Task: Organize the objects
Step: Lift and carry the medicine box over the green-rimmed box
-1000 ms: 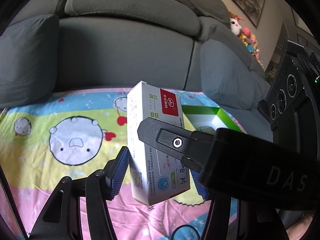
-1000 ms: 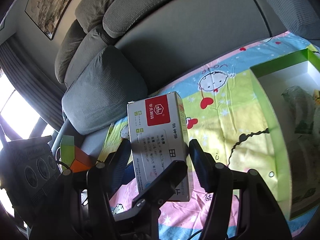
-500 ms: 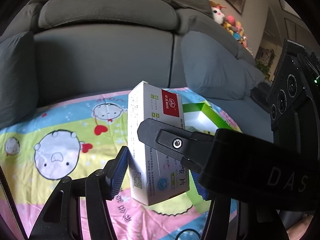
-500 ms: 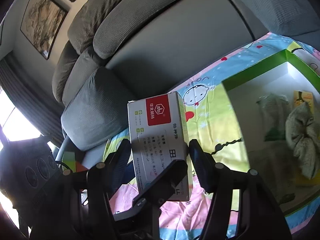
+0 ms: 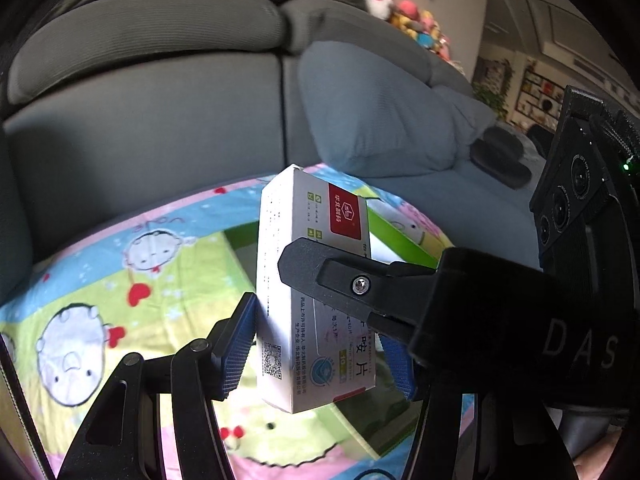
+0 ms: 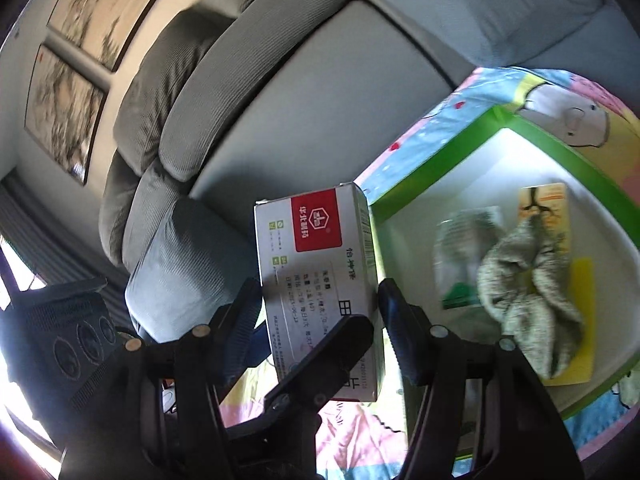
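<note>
The green tray (image 6: 440, 168) lies open from above. A grey scrunchie (image 6: 528, 288) and packets (image 6: 464, 256) fill its far side; sofa cushions (image 6: 248, 64) wall the back.

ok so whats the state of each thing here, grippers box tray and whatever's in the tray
left gripper: shut on the medicine box
right gripper: shut on the same box
medicine box: closed, upright, held off the blanket
green tray: open-topped, partly filled
grey scrunchie: lying loose in the tray
</note>
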A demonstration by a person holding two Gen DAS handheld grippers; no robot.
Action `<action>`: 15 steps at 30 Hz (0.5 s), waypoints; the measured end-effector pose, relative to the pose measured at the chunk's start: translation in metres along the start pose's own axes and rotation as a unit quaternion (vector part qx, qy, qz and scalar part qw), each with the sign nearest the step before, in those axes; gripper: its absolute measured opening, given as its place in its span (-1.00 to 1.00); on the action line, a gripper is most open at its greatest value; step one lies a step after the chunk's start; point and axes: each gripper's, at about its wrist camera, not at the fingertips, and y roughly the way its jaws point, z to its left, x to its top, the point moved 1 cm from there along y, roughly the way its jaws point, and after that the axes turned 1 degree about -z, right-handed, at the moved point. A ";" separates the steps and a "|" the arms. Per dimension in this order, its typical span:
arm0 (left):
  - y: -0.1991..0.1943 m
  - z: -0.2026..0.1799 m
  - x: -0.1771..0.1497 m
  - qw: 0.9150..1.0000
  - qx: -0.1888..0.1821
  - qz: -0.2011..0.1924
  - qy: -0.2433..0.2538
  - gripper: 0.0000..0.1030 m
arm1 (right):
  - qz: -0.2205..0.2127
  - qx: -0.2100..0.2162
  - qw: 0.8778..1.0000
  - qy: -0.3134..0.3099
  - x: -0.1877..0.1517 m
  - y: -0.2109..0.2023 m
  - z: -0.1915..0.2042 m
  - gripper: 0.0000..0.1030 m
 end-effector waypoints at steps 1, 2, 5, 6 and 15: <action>0.005 -0.004 0.001 1.000 -0.007 0.004 0.001 0.16 | -0.004 -0.003 1.000 0.007 0.001 -0.003 -0.005 0.17; 0.009 -0.007 0.001 1.000 -0.015 0.009 0.002 0.16 | -0.007 -0.005 1.000 0.012 0.002 -0.005 -0.009 0.17; 0.018 -0.013 0.000 0.999 -0.035 0.019 -0.002 0.16 | -0.017 -0.014 0.999 0.028 0.006 -0.012 -0.019 0.17; 0.022 -0.016 0.000 0.999 -0.042 0.023 -0.002 0.16 | -0.019 -0.017 0.999 0.032 0.007 -0.014 -0.023 0.17; 0.041 -0.033 -0.006 0.996 -0.067 0.051 -0.012 0.16 | -0.022 -0.048 0.997 0.060 0.009 -0.023 -0.046 0.16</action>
